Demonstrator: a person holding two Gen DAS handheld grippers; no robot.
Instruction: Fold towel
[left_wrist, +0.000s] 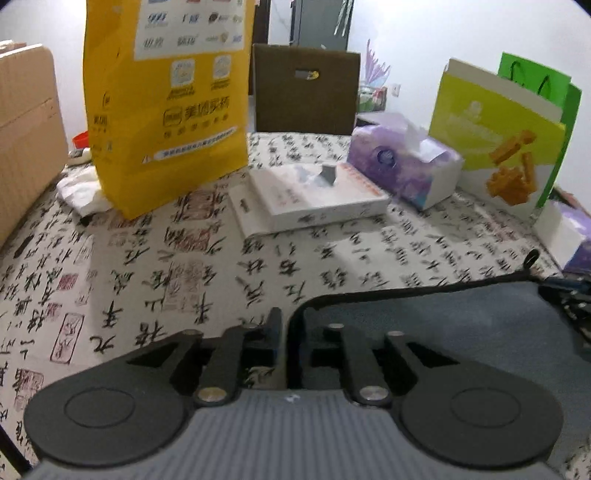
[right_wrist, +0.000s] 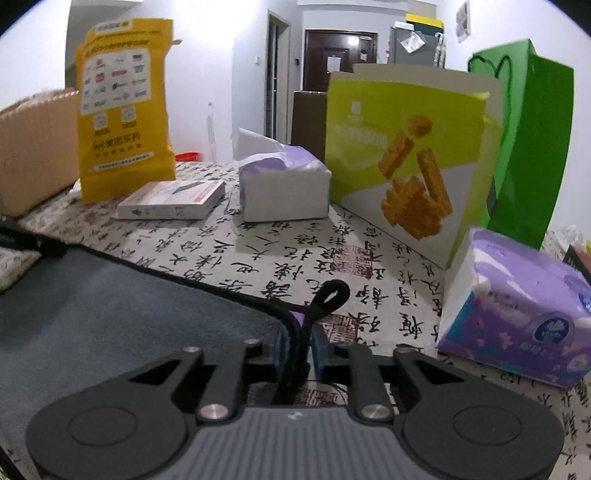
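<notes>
The grey towel (right_wrist: 110, 314) lies flat on the patterned tablecloth (left_wrist: 166, 258), well short of the tissue box (right_wrist: 284, 188). The left gripper (left_wrist: 286, 332) and right gripper (right_wrist: 297, 343) each pinch a corner; apparently no fold is made yet.

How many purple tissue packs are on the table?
2. One tissue pack stands mid-table, between the flat white box and the lime-green bag. The second pack lies nearer, right of the towel. Others may be hidden behind the bags.
</notes>
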